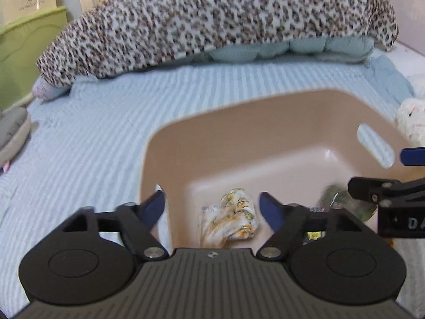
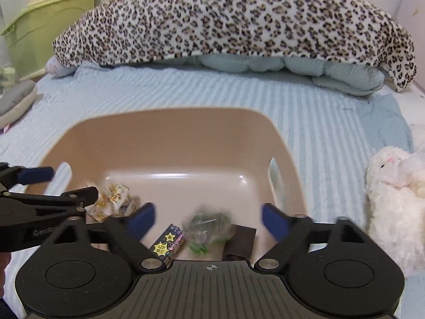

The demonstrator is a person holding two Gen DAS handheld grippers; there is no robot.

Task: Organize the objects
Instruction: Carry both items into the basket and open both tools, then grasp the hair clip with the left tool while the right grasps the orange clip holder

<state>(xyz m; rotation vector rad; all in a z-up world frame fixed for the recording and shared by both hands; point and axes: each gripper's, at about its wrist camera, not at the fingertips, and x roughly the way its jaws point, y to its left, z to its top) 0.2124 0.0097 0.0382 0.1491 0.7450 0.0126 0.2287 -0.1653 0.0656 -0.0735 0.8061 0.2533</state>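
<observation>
1. Beige plastic bin [image 1: 265, 122] sits on the bed [image 1: 106, 133], which has a light-blue striped cover; slot handles cut in its side walls.
2. Left gripper [image 1: 212, 207] wide open over the near-left part of the bin, nothing between its blue fingers [image 1: 155, 204].
3. Right gripper [image 2: 208, 219] also wide open, empty, over the near-right part of the bin.
4. Inside the bin, left side: crumpled yellow-flower cloth [image 1: 231, 218], lying on the bin floor just ahead of the left gripper.
5. Bin, near middle: small dark packet with yellow stars [image 2: 168, 243], greenish clear wrapper [image 2: 208, 226] (blurred), dark brown flat packet [image 2: 240, 242] side by side; whether they touch is unclear.
6. The wrapper lies between the right gripper's fingers but is not gripped.
7. Leopard-print blanket [image 2: 225, 18] heaped over a pale-blue quilt [image 2: 265, 63] at the far end of the bed.
8. White plush toy [image 2: 395, 186] on the bed just right of the bin.
9. Green storage box [image 2: 45, 24] far left beside the bed; grey cushion [image 2: 16, 101] at the left edge.
</observation>
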